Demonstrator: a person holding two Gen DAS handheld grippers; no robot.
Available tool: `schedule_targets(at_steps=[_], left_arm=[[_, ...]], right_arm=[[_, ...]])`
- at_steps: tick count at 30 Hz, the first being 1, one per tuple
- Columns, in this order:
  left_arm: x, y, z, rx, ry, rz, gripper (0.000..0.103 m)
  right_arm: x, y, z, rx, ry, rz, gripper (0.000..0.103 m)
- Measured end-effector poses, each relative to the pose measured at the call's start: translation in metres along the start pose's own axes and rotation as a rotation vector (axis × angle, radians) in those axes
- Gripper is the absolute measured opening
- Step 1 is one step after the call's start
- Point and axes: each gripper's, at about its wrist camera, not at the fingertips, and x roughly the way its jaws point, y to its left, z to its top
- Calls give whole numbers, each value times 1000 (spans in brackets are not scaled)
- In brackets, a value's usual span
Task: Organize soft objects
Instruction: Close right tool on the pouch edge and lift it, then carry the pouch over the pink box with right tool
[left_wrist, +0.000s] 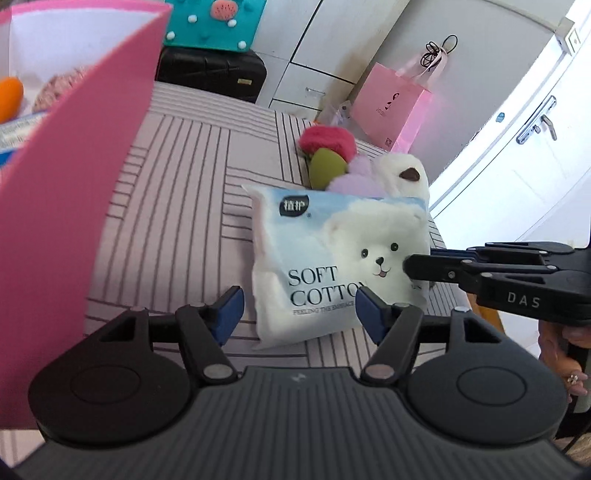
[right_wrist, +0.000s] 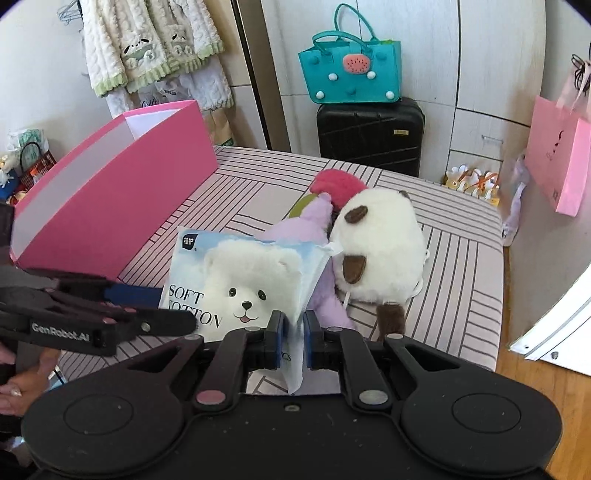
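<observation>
Right gripper (right_wrist: 291, 341) has its fingers pinched on the side seam of the cotton pack (right_wrist: 236, 280), the flap squeezed between the blue pads, and the pack stands tilted up off the bed (right_wrist: 461, 266) near its front edge. Left gripper (left_wrist: 297, 308) sits just before the pack with fingers spread wide and nothing between them, one tip just overlapping the pack's lower corner. So we're in the pick-up step: pack gripped, not yet in the pink box (right_wrist: 110, 195), which stands at the bed's left side with a few things already inside. Just behind the pack lie the white plush (right_wrist: 376, 243), the purple plush (right_wrist: 321, 221) and a red one (right_wrist: 340, 182), all bunched together. Next call, I'd say: lift clear of the plushes, swing left over the box rim, then release; that thin seam grip could slip
</observation>
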Motion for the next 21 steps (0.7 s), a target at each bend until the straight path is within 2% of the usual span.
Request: schedule_targets(at_steps=[5, 6, 7, 10, 13, 17, 21], left_arm=[[6, -3, -4, -16, -46, -1, 63], [7, -4, -4, -11, -46, 2, 60], [7, -5, -5, -1, -46, 12, 49], [4, -9, -4, 20, -35, 36, 34], [-7, -7, -3, 12, -3, 10, 32], [-32, -17, -8, 65, -17, 31, 32], [-55, -24, -13, 121, 2, 52, 32]], right_arm=[[3, -2, -1, 10, 3, 33, 14], [3, -4, -1, 12, 3, 42, 14], [3, -4, -1, 14, 2, 45, 14], [-1, -1, -1, 4, -3, 27, 15], [-11, 4, -1, 5, -5, 38, 15], [-25, 20, -5, -30, -17, 33, 15], [-36, 36, -12, -43, -19, 43, 18]])
